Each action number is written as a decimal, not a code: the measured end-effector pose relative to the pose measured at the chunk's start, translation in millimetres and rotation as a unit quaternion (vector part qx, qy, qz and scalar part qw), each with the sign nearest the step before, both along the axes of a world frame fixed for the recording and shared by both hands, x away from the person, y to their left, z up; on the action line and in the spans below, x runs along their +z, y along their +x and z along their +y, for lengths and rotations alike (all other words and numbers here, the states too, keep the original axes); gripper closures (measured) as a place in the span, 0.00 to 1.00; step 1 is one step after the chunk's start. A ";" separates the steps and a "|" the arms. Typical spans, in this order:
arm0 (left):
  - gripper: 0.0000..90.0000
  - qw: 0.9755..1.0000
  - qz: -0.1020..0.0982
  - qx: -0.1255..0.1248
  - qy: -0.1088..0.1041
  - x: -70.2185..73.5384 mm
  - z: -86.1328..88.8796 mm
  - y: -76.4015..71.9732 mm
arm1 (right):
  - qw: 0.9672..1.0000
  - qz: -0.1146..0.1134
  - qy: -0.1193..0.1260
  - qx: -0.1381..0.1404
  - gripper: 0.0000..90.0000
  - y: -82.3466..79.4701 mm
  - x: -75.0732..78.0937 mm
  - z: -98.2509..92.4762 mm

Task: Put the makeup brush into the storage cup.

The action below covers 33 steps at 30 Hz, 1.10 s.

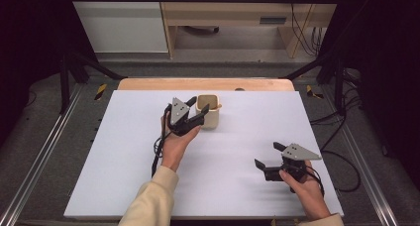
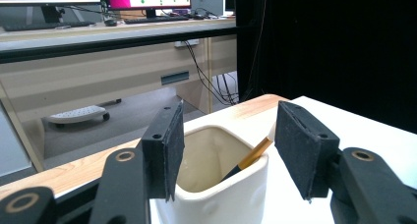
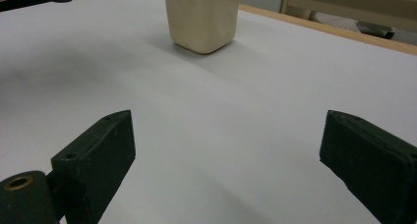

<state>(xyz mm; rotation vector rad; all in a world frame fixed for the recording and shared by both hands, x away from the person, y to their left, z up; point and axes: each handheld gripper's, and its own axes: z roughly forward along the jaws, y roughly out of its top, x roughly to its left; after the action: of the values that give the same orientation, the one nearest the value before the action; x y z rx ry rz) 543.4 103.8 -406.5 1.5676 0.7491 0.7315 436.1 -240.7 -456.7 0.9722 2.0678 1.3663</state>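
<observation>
Now the left gripper hangs spread just above the cup, pencil leaning inside it, apparently just dropped in. Well off to the side, the right gripper waits wide open, holding nothing.

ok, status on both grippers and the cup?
Left gripper open beside cream cup, pencil leaning inside. Right gripper open, off to the side. Nothing in the way.

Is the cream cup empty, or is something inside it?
Not empty: a pencil-like stick leans inside the cream cup.
</observation>
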 end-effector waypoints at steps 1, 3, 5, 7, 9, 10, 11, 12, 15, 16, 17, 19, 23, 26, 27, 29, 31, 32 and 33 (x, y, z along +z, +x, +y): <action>0.48 1.000 0.002 0.000 0.001 -0.1 -0.5 -0.2 | 1.000 0.000 0.000 0.000 0.08 0.1 -0.1 0.0; 0.47 1.000 0.003 -0.004 0.003 -0.2 -1.5 -0.8 | 1.000 0.001 -0.001 -0.001 0.08 0.2 -0.2 0.2; 0.46 1.000 0.003 -0.004 0.003 -0.3 -2.0 -1.5 | 1.000 -0.001 0.000 0.000 0.08 0.0 0.0 0.1; 0.45 1.000 0.004 -0.006 0.003 0.1 -2.4 -2.2 | 1.000 -0.001 0.000 0.000 0.08 0.0 0.1 0.0; 0.43 1.000 0.008 -0.006 0.000 0.7 -2.8 -3.0 | 1.000 -0.001 0.000 -0.001 0.08 0.1 0.0 -0.1; 0.42 1.000 0.009 -0.007 -0.002 1.0 -3.0 -3.6 | 1.000 0.000 0.000 -0.001 0.08 0.0 0.0 0.1; 0.41 1.000 0.007 -0.008 0.000 1.5 -3.2 -4.4 | 1.000 0.000 0.000 -0.001 0.08 0.0 0.0 0.2; 0.40 1.000 0.007 -0.008 0.002 1.8 -3.3 -4.9 | 1.000 -0.001 0.000 -0.001 0.08 0.0 0.0 0.3; 0.37 1.000 0.010 -0.009 0.000 2.4 -2.6 -5.4 | 1.000 -0.001 0.000 -0.002 0.08 -0.1 0.1 0.3; 0.36 1.000 0.011 -0.010 -0.001 2.6 -2.1 -5.5 | 1.000 -0.001 0.000 -0.002 0.08 -0.1 0.1 0.2; 0.35 1.000 0.013 -0.012 -0.003 3.0 -1.6 -5.7 | 1.000 -0.002 0.001 -0.002 0.08 -0.1 0.1 0.2; 0.32 1.000 0.016 -0.016 -0.006 3.5 -1.5 -6.3 | 1.000 -0.002 0.001 -0.002 0.08 -0.1 0.2 0.1; 0.24 1.000 0.019 -0.017 -0.004 4.6 -2.1 -8.4 | 1.000 -0.002 0.000 -0.002 0.08 0.0 0.1 0.2; 0.15 1.000 0.024 -0.018 -0.003 4.7 -2.5 -9.4 | 1.000 -0.002 0.000 -0.002 0.08 -0.1 0.1 0.3; 0.12 0.999 0.026 -0.019 -0.003 4.7 -2.5 -9.9 | 1.000 -0.002 0.000 -0.002 0.08 -0.1 0.1 0.3; 0.07 0.999 0.026 -0.020 0.001 4.7 -3.2 -11.6 | 1.000 -0.003 0.001 -0.002 0.08 0.0 0.2 0.3; 0.04 0.999 0.026 -0.026 0.005 5.0 -3.7 -14.1 | 1.000 -0.003 0.001 -0.002 0.08 0.0 0.2 0.1; 0.04 0.999 0.027 -0.029 0.008 5.1 -3.8 -15.0 | 1.000 -0.004 0.000 -0.002 0.08 0.0 0.2 -0.2; 0.03 0.999 0.026 -0.031 0.012 5.6 -3.7 -16.3 | 1.000 -0.004 0.002 -0.002 0.08 -0.2 0.4 -0.1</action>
<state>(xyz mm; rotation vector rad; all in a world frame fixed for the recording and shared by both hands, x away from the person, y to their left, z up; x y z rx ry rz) 527.1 100.1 -400.9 1.6291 0.7284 0.6580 435.9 -240.8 -456.3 0.9715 2.0570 1.3704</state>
